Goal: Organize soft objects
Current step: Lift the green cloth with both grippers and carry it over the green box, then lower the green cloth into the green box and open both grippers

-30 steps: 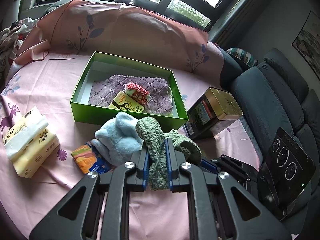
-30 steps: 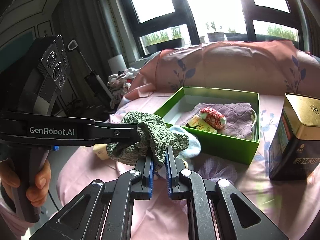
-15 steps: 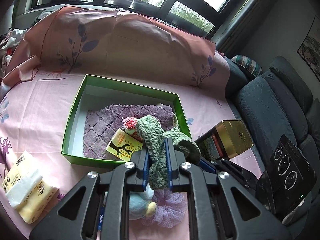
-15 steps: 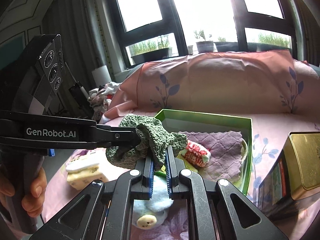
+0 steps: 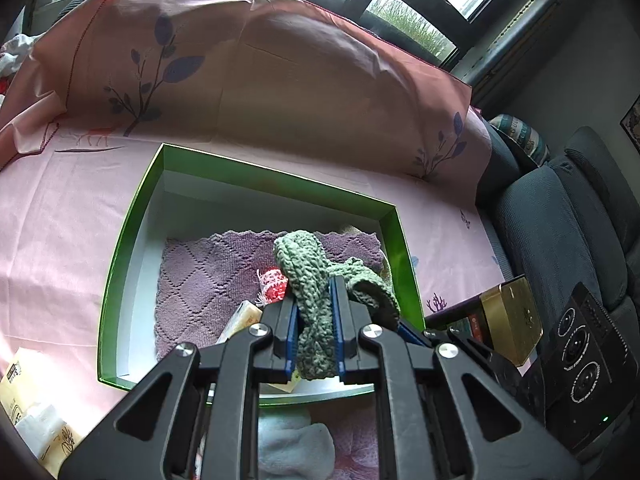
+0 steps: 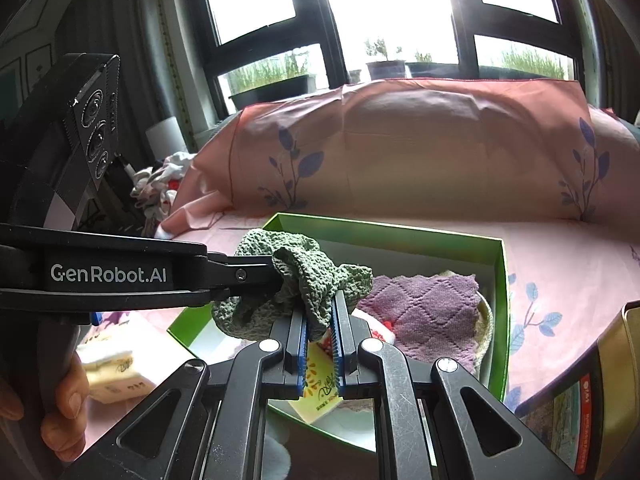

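Both grippers are shut on one green knitted piece (image 5: pixel 306 268), held in the air over the green box (image 5: pixel 132 216). My left gripper (image 5: pixel 315 300) pinches one end; my right gripper (image 6: pixel 320 312) pinches the other end of the knit (image 6: pixel 304 276). The left gripper's body reaches in from the left in the right wrist view. The box (image 6: pixel 500 280) holds a purple knitted cloth (image 5: pixel 208 276), a small red-and-white item (image 5: pixel 274 280) and a yellow packet (image 6: pixel 320 392). A light blue plush (image 5: pixel 294 440) lies on the cloth in front of the box.
A gold-topped tin (image 5: pixel 508 316) stands right of the box. A yellow tissue pack (image 5: pixel 28 400) lies at the left. A pink-covered cushion (image 5: pixel 280 80) rises behind the box. A dark sofa (image 5: pixel 560 220) is at the right.
Both grippers have carried the green knit forward from above the blue plush to over the box. The box now fills more of both views.
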Available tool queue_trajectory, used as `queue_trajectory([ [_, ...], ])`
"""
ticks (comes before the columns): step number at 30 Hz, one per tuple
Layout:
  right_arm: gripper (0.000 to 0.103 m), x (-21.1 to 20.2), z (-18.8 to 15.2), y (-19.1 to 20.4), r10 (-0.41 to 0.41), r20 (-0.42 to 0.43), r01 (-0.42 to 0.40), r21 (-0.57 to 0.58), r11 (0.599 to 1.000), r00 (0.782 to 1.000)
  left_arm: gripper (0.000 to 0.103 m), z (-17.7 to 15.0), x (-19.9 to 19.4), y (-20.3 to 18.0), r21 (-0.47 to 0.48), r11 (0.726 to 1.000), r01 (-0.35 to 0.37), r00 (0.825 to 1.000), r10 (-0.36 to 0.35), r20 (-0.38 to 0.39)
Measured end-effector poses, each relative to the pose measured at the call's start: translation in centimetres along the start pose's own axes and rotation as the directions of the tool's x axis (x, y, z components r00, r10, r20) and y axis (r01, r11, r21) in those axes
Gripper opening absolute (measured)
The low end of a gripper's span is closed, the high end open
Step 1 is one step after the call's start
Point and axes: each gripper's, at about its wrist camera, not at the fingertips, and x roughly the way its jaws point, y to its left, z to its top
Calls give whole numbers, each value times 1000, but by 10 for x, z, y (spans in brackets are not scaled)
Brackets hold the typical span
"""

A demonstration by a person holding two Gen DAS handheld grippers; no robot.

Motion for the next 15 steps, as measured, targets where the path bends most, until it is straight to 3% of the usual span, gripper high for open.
queue_trajectory([
  [8,15,19,-6,-7,-49,-84,50,17,999,995,17,-3,22,9,-12,996,-91,995,90,-34],
  [10,36,18,-8,-9,-60,-94,63,28,998,994,34,-5,22,12,-17,992,-121,992,120,-41],
  [12,49,15,-9,-11,-60,-92,64,42,997,994,46,-5,21,15,-23,991,-134,991,133,-34],
  [15,51,8,-10,-12,-73,-92,76,40,996,993,62,-6,18,17,-19,986,-163,986,162,-30],
])
